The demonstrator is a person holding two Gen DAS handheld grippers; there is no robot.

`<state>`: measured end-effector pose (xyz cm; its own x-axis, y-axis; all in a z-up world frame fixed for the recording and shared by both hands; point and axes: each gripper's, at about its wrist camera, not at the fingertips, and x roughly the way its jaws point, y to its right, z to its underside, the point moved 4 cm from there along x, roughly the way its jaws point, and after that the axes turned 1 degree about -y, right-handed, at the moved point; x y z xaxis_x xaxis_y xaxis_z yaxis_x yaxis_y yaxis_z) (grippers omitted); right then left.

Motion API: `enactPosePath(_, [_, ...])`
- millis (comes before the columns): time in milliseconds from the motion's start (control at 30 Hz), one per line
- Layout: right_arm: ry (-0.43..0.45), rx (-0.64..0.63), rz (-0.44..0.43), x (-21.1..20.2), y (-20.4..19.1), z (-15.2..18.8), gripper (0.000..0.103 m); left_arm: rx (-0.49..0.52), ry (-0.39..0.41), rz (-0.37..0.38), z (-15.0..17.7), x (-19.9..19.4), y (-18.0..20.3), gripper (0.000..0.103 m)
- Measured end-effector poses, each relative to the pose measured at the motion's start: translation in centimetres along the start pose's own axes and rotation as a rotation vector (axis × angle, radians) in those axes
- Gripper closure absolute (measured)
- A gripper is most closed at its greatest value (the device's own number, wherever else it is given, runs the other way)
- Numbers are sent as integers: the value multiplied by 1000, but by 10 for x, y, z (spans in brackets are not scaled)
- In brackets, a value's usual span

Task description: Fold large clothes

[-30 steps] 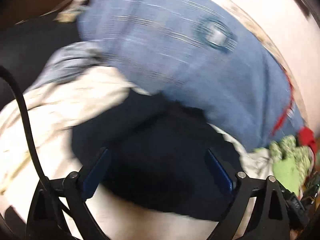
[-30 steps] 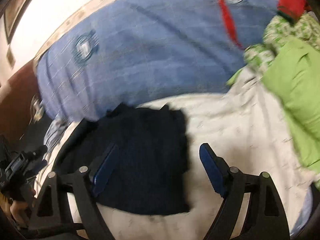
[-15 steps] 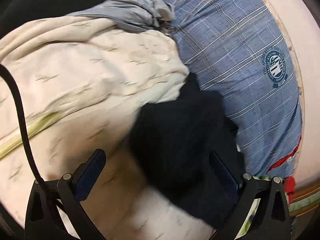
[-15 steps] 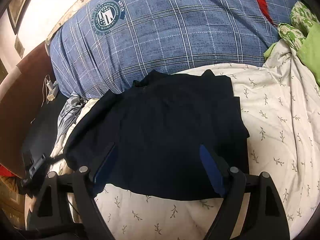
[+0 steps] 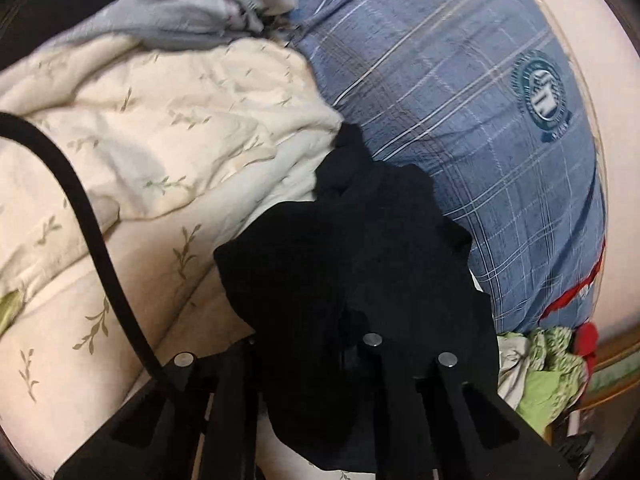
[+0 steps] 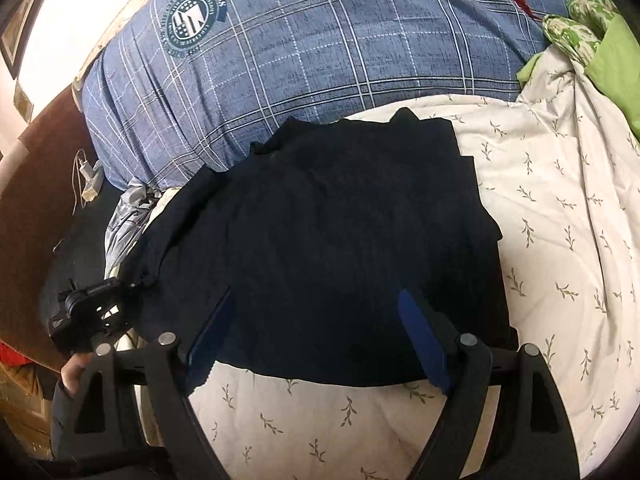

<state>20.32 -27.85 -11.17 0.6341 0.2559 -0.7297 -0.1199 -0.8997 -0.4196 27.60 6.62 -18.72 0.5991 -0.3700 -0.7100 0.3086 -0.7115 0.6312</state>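
Observation:
A dark navy garment [image 6: 340, 240] lies spread on a cream leaf-print bed sheet [image 6: 560, 220]. My right gripper [image 6: 316, 340] is open, its blue pads over the garment's near hem without holding it. In the left wrist view the garment [image 5: 352, 280] is bunched and drapes over my left gripper [image 5: 320, 356], which is shut on its left edge; the fingertips are hidden by cloth. The left gripper also shows in the right wrist view [image 6: 86, 312] at the garment's left sleeve.
A big blue plaid pillow [image 6: 320, 40] lies behind the garment. Green cloth [image 6: 612, 60] is piled at the right. A crumpled cream duvet [image 5: 160, 120] and grey cloth [image 5: 180, 16] lie left. A black cable [image 5: 100, 248] crosses the left wrist view.
My left gripper went from open to shut on the garment's left edge and the cloth is now bunched over it. My right gripper stayed open and moved nearer the hem.

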Motion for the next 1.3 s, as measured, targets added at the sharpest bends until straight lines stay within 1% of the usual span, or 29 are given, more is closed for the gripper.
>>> enactPosePath(67, [2,2,-1,0,0,0,20,41,29,0,1,-7,10,93])
enactPosePath(133, [3,-7,1,-1,-1,-1,20,115,57,-7,4,-17,24,93])
enactPosePath(233, [3,-25,4,-2,-1,-6,20,295,115,-19,16,-32,69,94])
enactPosePath(300, [16,-29,13,-7,2,-12,20,404,124,-12,25,-33,104,95])
enactPosePath(333, [24,-26,16,-9,4,-14,20,458,117,-8,31,-29,127,95])
enactPosePath(400, [49,-2,19,-18,13,-17,20,510,90,22,40,-21,162,97])
enactPosePath(433, [64,13,25,-24,19,-16,20,544,73,44,48,-14,186,97])
enactPosePath(500, [86,40,41,-36,33,-11,20,593,55,70,63,-4,218,99])
enactPosePath(633, [119,128,102,-58,79,8,20,710,-1,147,117,16,280,99])
enactPosePath(733, [140,209,153,-76,119,17,20,790,-58,192,163,32,308,99])
enactPosePath(833, [151,269,185,-89,152,25,20,908,-102,192,209,47,319,99])
enactPosePath(900, [159,279,196,-94,164,23,20,947,-160,196,231,60,311,99])
enactPosePath(967, [167,247,182,-96,163,9,20,970,-226,192,248,72,290,97])
enactPosePath(1000, [174,209,170,-95,157,-5,20,975,-246,181,252,79,281,97])
enactPosePath(1067, [168,115,114,-87,136,-35,20,982,-252,188,258,78,266,97])
enactPosePath(1100, [153,53,64,-77,120,-53,20,992,-247,197,262,76,263,97])
enactPosePath(1167, [100,-60,2,-51,91,-86,20,1022,-249,200,267,75,261,97])
enactPosePath(1233, [5,-177,-1,-12,64,-115,20,1022,-257,205,266,73,260,97])
enactPosePath(1300, [-117,-270,-15,37,37,-137,20,997,-270,212,261,76,262,99])
